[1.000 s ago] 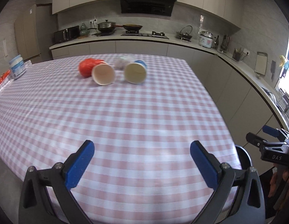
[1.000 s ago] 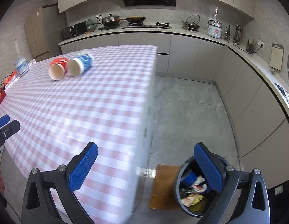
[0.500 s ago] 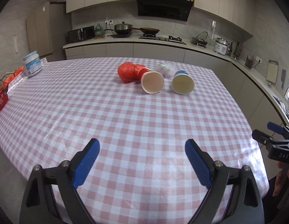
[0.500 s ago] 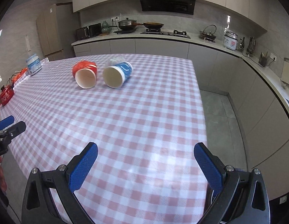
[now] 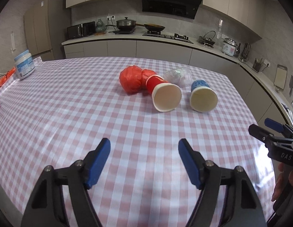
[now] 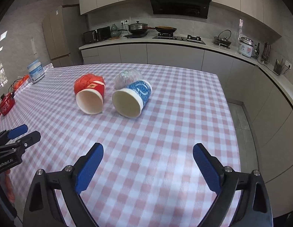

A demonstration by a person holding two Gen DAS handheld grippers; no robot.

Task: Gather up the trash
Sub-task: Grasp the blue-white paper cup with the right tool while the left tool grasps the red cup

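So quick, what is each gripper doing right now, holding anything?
Left gripper: open, holding nothing; its jaws have just been closing, with only the tablecloth showing between them.
Right gripper: open wide, holding nothing.

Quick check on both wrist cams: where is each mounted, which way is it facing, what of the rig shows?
Left wrist: sits behind the left gripper, looks down across the pink-checked tablecloth at the tipped red paper cup; the right gripper and a hand show at the right edge.
Right wrist: sits behind the right gripper, faces the same table; the left gripper shows at the left edge.
Shared: red cup, tipped blue patterned paper cup, red crumpled bag, kitchen counter. The jaws of both have just been closing, with nothing between them.
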